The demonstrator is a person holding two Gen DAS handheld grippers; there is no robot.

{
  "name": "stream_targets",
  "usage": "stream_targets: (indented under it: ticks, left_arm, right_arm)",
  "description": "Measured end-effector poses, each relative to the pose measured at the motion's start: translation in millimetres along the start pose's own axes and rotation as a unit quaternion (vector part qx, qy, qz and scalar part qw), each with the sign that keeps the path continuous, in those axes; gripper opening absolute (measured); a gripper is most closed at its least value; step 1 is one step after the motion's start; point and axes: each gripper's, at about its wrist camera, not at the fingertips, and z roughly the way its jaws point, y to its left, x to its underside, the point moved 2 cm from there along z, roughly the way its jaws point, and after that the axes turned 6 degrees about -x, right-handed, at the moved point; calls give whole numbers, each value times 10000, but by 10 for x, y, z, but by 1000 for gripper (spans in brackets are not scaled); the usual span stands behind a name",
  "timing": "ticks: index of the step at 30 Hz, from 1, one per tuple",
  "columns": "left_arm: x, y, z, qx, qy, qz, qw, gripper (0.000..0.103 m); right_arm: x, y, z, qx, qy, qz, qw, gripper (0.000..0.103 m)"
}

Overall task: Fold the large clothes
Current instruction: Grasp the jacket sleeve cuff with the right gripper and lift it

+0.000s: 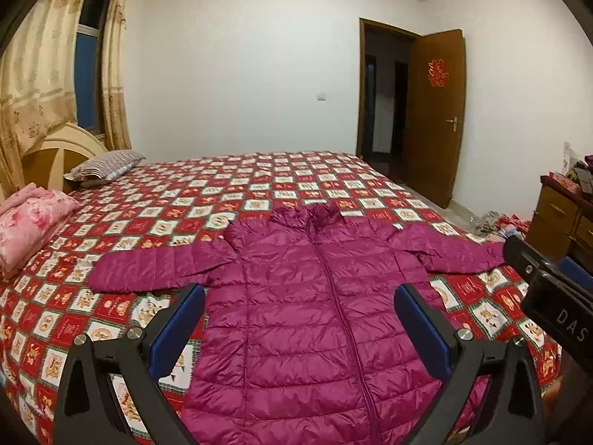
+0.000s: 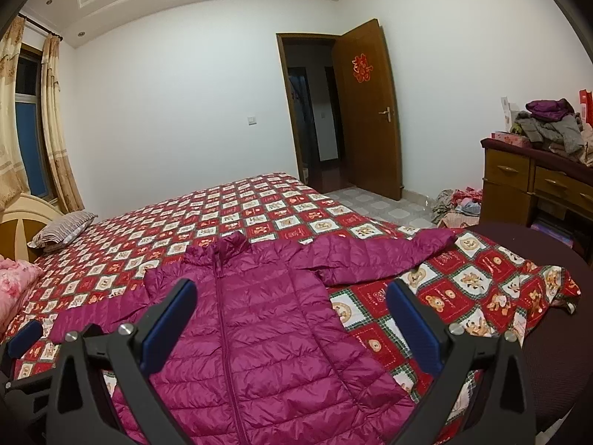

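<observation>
Jacket: magenta puffer jacket [image 1: 315,296] lay flat, zipped, front up on the checkered bedspread [image 1: 259,181] — sleeves spread out to both sides.
Left gripper [image 1: 300,319]: jaws wide apart, held nothing, hovered over jacket's lower body.
Right gripper [image 2: 291,315]: also spread open, empty — above jacket's right side.
Pillow [image 1: 105,163]: at headboard, well apart.

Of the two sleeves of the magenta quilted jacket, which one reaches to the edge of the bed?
The sleeve stretched toward the wooden dresser: its cuff lies at the edge of the checkered bedspread. The other sleeve ends well inside.
</observation>
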Motion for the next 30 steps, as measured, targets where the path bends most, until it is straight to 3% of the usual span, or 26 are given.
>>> stream_targets:
  ticks: [5,14,18,20,24,27,29,30]
  left_arm:
    - [20,122,251,20,389,-105,9992,102]
    - [53,514,868,-634,779,-199,9947,102]
    - [70,617,1206,-750,1070,-280,9910,102]
    - [76,665,1332,-719,1142,-314,9904,102]
    - [75,746,1529,-784,1175,-304,9895,102]
    - [69,795,1663,-874,1192,-281,9886,102]
    - [77,806,1745,-880,1249,-262,9879,102]
    - [82,815,1790,-865,1284,-264,9876,102]
  right_arm:
    - [62,-325,281,-128,551,229,9981,103]
    - [-296,-1783,1103,955,615,628,9915,103]
    - [-383,-2502,1699,1524,871,1159,9776,102]
    - [-354,-2810,1994,1720,1041,1515,9678,92]
    - [-261,-3089,2416,2002,1399,1828,9523,82]
    - [-170,-3209,2613,1993,1571,2180,9424,73]
    - [-109,-3283,2698,1882,1647,2378,9386,50]
    - [-71,-3281,2739,1804,1702,2433,9377,44]
